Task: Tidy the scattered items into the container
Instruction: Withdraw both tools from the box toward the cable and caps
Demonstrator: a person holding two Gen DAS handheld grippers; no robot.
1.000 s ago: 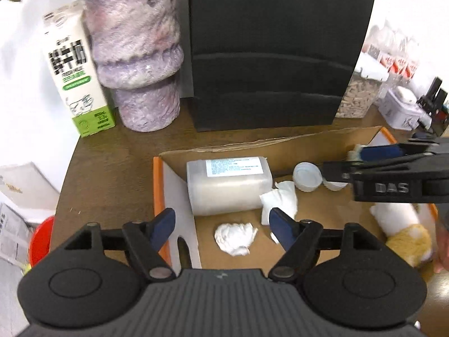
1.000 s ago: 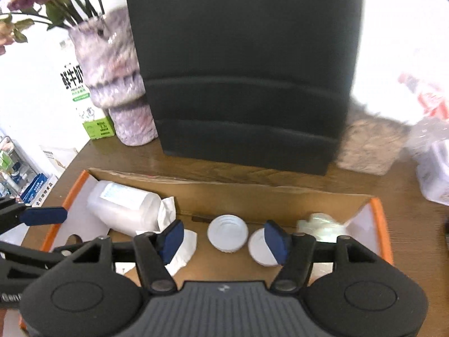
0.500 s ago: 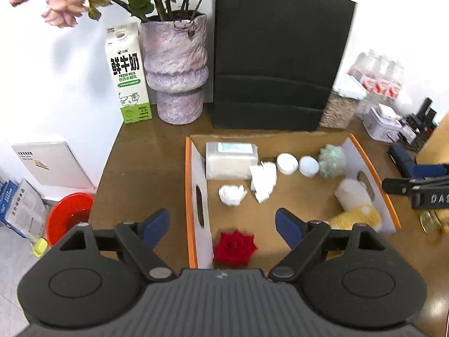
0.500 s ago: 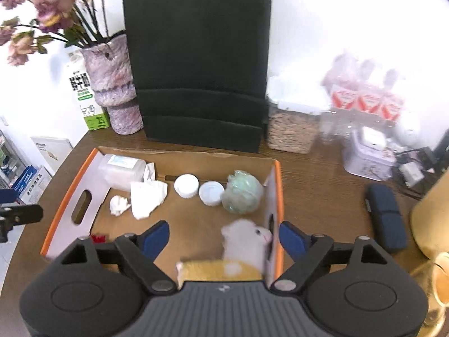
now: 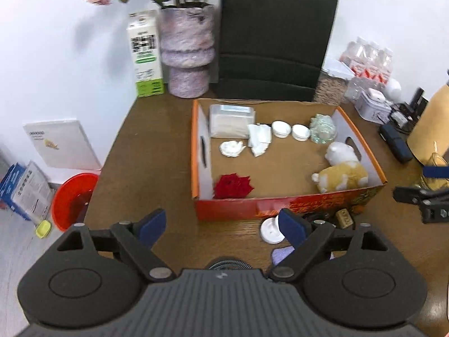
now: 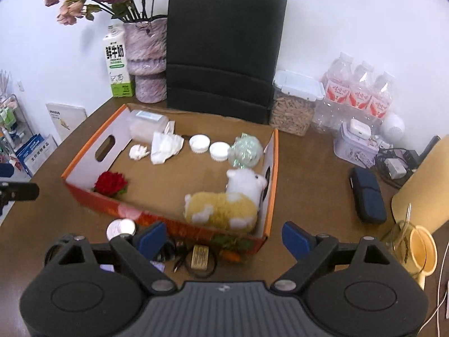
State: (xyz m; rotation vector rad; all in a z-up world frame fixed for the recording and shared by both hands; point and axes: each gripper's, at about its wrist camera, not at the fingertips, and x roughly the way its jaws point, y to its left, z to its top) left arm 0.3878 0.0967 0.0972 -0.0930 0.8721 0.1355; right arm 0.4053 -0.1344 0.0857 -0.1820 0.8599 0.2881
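Brown wooden table point(image 6: 308, 168) against a white wall, orange cardboard box point(image 6: 270, 185) holding plush toy point(image 6: 224, 207), red flower point(image 6: 110, 183), tissues, lids, left gripper point(image 5: 221, 226) and right gripper point(image 6: 224, 236) both empty, jaws just widened, small white lid point(image 5: 270, 231) outside box's front wall.
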